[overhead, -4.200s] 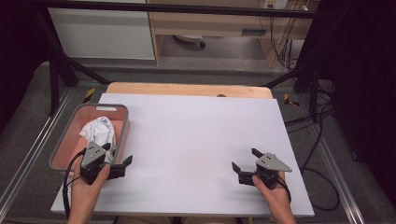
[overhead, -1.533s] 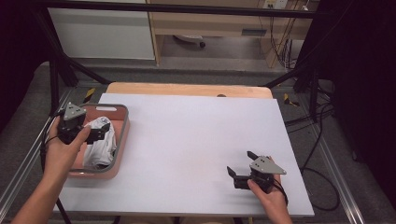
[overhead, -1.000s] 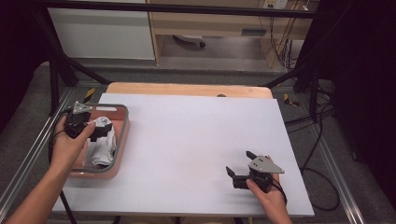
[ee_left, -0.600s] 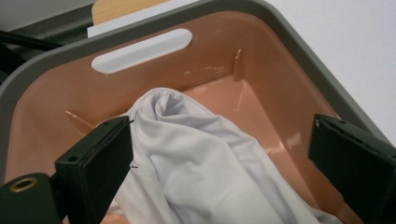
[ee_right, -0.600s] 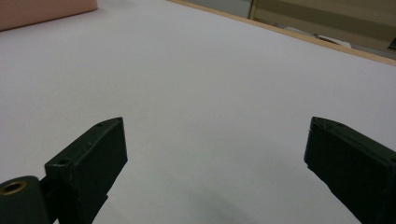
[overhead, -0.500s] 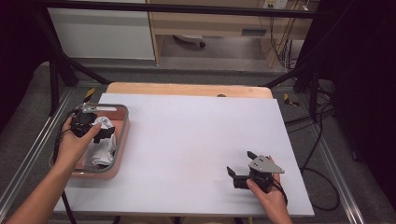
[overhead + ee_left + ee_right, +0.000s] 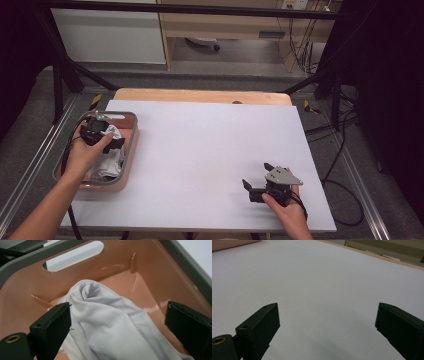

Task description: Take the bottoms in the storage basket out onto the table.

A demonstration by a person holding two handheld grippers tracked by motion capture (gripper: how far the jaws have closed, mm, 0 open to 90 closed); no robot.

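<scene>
The white cloth (image 7: pixel 110 322) lies bunched in the salmon-pink basin (image 7: pixel 131 150) at the left edge of the white table (image 7: pixel 210 150), and the left gripper (image 7: pixel 102 134) hangs right over it, well inside the basin's grey rim. In the left gripper view its jaws stand wide apart with the cloth's raised, twisted hump between them: the left jaw sits against the cloth's flank, touching or nearly so, while the right jaw stands off the fabric, over the bare pink floor. So the cloth lies straight ahead of and below this gripper, and what the coming grasp turns on is that the hump sits a little toward the left jaw rather than midway. From above, the bundle runs lengthwise along the basin, from the far end under the gripper back toward the person. The jaws seem to straddle that ridge across its narrow way — a fair setup for pinching a fold, though how deep they reach into the fabric cannot be told. The left hand is plainly the nearer one. The right gripper (image 7: pixel 260 186) rests on the table near the right front corner, well apart from the basin, jaws spread wide over bare white surface and holding nothing — it looks like the idle partner, and a downward close by the left seems the likely next move.
</scene>
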